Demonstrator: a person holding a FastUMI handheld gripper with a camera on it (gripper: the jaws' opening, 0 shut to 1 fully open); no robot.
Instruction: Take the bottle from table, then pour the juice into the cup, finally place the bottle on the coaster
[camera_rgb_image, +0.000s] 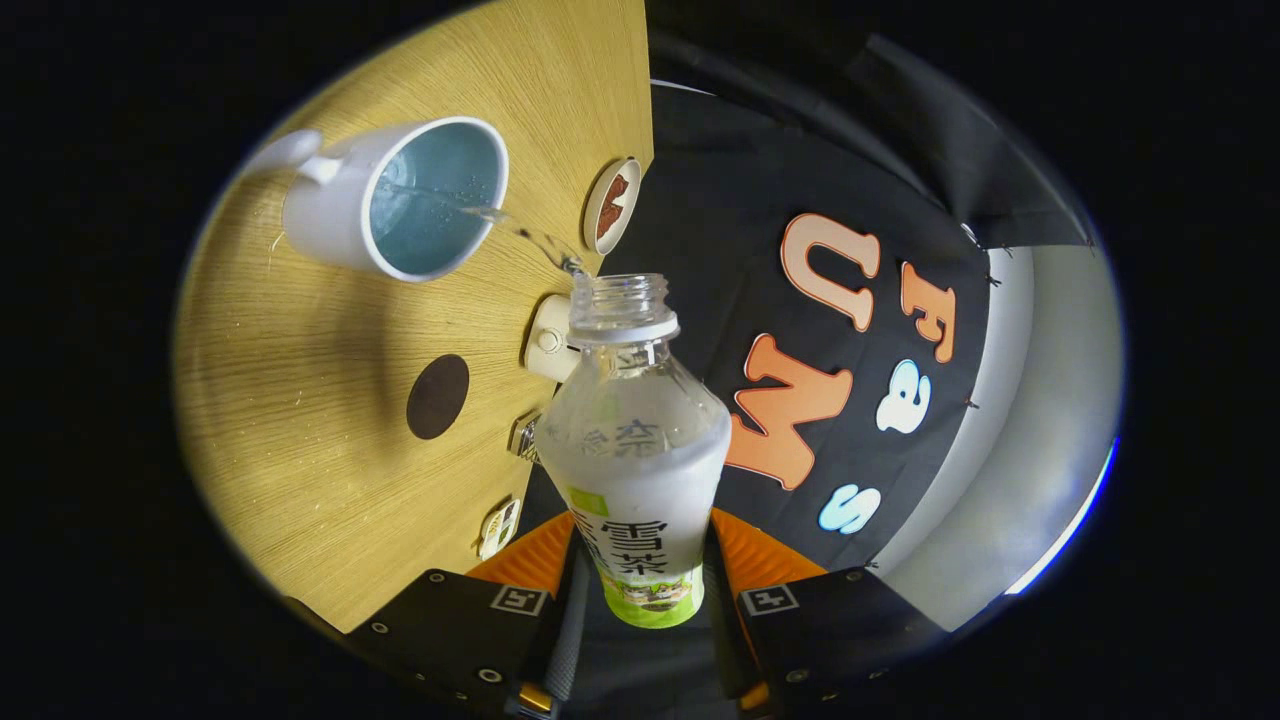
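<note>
I have the gripper clamped on the bottle, one finger pressed against each side of its lower body near the label. The bottle is uncapped and tilted, its open neck aimed toward the cup. A thin stream of liquid leaves the mouth and arcs across into the white cup, which sits on the wooden table well beyond the fingers and holds liquid already. The dark round coaster lies on the table between cup and fingers, bare. A small white dish rests near the table's edge, beside the cup.
</note>
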